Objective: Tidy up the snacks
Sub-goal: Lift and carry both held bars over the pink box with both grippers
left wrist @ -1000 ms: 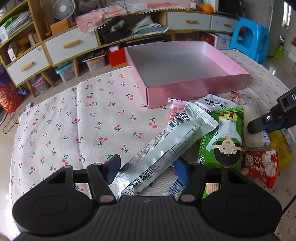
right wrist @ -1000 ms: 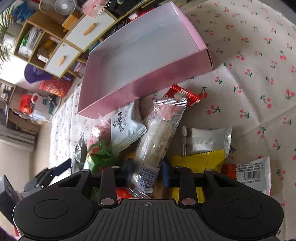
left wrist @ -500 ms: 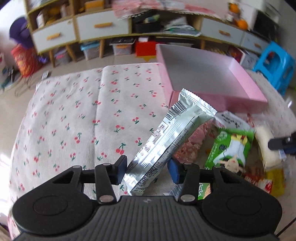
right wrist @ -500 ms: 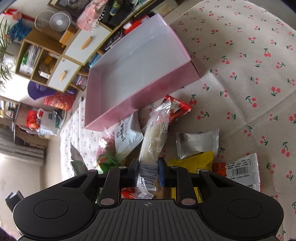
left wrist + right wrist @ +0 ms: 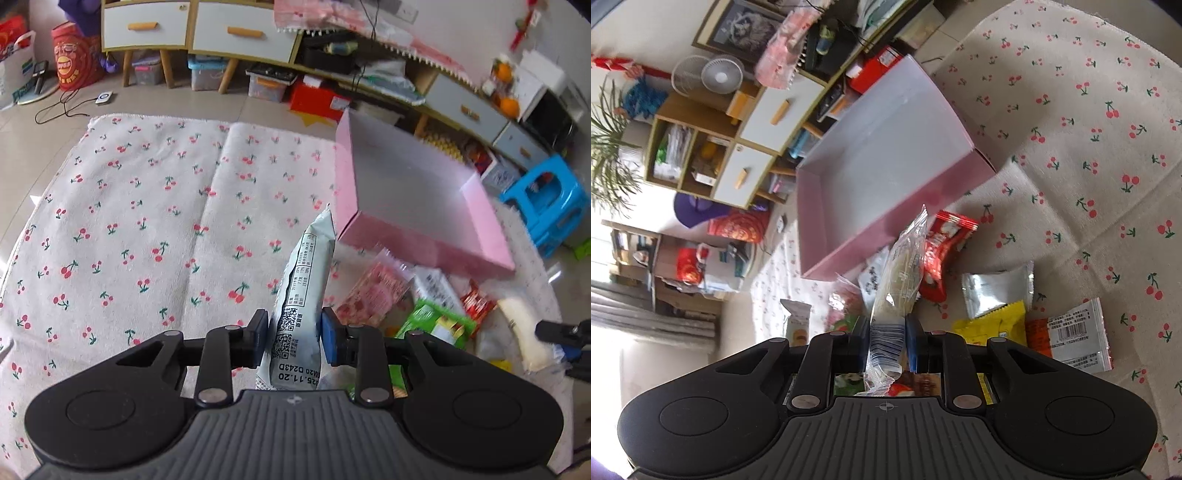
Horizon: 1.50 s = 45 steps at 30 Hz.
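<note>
Item: two snack packets in hand, pink box pending. The left gripper [image 5: 294, 339] was clenched on a long pale-green wrapped packet [image 5: 304, 295], pads pressing its printed lower part, its far end standing up above the cherry-print cloth [image 5: 147, 221]. The right gripper [image 5: 886, 343] was clenched on a clear-wrapped pale bar [image 5: 899, 280], gripped near its barcoded end, the free end pointing toward the box. Destination: the open pink box [image 5: 886, 155], empty as far as could be seen, lying at the far side of the cloth just beyond the snack pile. Remaining loose stock on the cloth: a red packet [image 5: 942, 247], a silver sachet [image 5: 997, 291], a yellow packet [image 5: 993, 325], a white barcoded sachet [image 5: 1075, 332], a green packet [image 5: 436, 325] and a pink patterned packet [image 5: 373, 295]. Handling note, as judgement: each packet was held near one end, so the free end would likely droop or swing; the carry should be steady, with the near wall of the box cleared before lowering, and each piece laid flat along a wall to leave floor for the others. Edges and room: the near pink wall stood between the pile and the box floor and was the edge most likely to catch a hanging wrapper. To the left the cloth lay open; the right gripper showed at the right margin of the left view, near the pile, so the two carries would be better staggered than crossed.
</note>
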Each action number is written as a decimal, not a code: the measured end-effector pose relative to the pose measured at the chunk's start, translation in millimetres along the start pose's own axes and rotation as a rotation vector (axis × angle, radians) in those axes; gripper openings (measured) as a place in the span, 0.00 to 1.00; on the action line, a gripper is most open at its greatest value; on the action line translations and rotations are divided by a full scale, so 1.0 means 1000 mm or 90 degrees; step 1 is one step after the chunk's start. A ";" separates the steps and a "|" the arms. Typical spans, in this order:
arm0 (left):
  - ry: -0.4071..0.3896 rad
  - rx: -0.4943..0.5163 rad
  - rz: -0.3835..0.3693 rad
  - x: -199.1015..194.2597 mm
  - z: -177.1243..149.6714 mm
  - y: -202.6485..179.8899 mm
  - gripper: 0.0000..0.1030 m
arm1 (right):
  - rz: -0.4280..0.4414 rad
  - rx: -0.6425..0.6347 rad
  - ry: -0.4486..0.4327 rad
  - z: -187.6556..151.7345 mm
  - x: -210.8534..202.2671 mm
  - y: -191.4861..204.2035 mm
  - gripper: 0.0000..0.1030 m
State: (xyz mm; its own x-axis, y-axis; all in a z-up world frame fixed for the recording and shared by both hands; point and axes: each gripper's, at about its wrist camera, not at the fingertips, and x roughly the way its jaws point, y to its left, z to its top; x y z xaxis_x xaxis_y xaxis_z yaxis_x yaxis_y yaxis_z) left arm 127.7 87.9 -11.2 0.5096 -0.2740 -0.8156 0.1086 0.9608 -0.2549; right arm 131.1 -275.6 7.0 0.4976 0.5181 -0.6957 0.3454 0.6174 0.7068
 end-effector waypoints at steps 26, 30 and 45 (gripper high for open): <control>-0.059 0.021 -0.042 0.045 0.067 -0.066 0.27 | 0.045 -0.117 -0.133 0.070 0.024 0.031 0.19; -0.068 0.054 -0.026 0.069 0.077 -0.078 0.27 | 0.001 -0.163 -0.156 0.079 0.035 0.029 0.19; -0.061 0.144 0.051 0.105 0.068 -0.086 0.27 | -0.074 -0.287 -0.138 0.084 0.073 0.022 0.16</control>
State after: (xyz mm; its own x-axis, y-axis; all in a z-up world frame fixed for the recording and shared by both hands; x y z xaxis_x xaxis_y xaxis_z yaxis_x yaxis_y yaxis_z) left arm 229.6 -21.1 -39.2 0.6011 -0.2014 -0.7734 0.2473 0.9671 -0.0597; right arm 242.0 -274.0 -16.9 0.6459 0.3263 -0.6901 0.0545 0.8820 0.4681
